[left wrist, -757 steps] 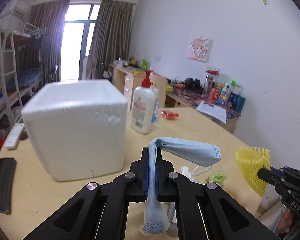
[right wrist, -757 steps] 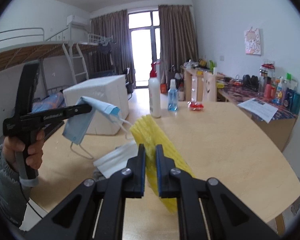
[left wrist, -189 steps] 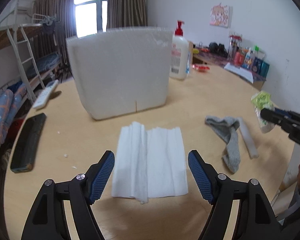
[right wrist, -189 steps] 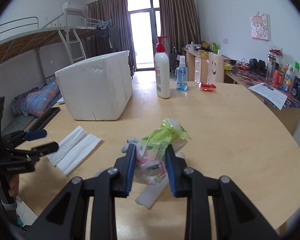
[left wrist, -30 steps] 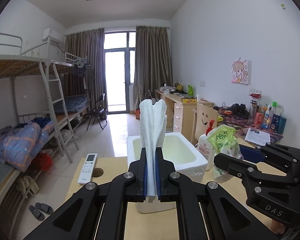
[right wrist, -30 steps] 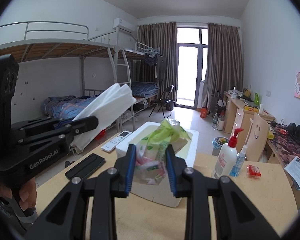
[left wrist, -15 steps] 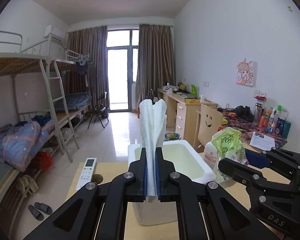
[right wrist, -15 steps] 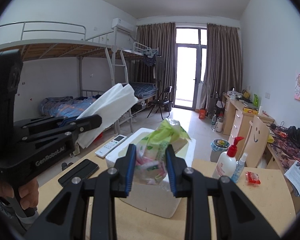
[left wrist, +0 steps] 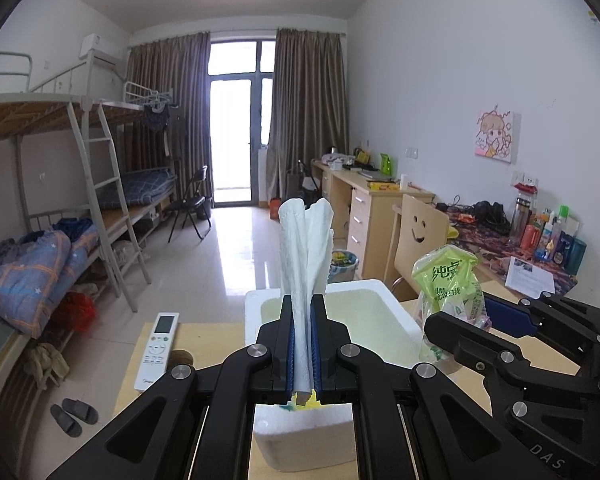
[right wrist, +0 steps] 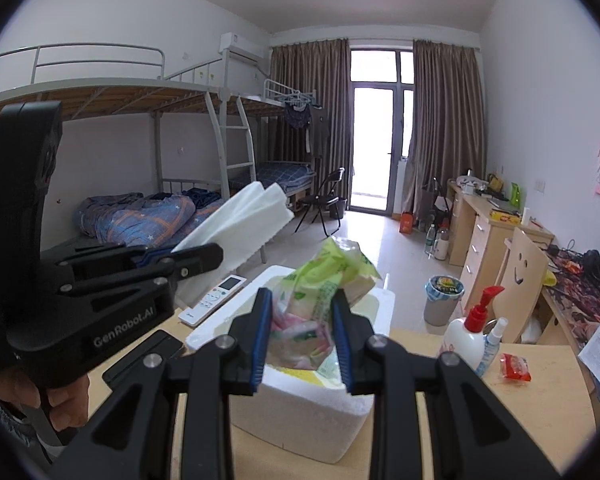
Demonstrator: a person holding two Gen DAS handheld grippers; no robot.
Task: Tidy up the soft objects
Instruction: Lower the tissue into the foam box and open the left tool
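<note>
My left gripper [left wrist: 303, 316] is shut on a folded white paper towel [left wrist: 306, 248] that stands up between its blue pads, just above the near rim of the open white foam box [left wrist: 308, 436]. From the right wrist view the same towel [right wrist: 240, 216] sticks out of the left gripper [right wrist: 204, 258] at the left. My right gripper [right wrist: 302, 312] is shut on a crinkled green and clear tissue pack [right wrist: 320, 300], held over the foam box [right wrist: 300, 420]. In the left wrist view that pack [left wrist: 448, 284] hangs over the box's right side. Something yellow shows low inside the box.
On the wooden table [right wrist: 540, 408] stand a red-capped lotion pump bottle [right wrist: 468, 336], a small spray bottle [right wrist: 494, 344] and a red packet [right wrist: 514, 366]. A white remote [left wrist: 156, 350] and a black flat object [right wrist: 140, 360] lie left of the box. A person's hand [right wrist: 60, 400] holds the left gripper.
Both grippers have moved forward toward the foam box, which now looks larger and lower in both views. Each still holds its item.
</note>
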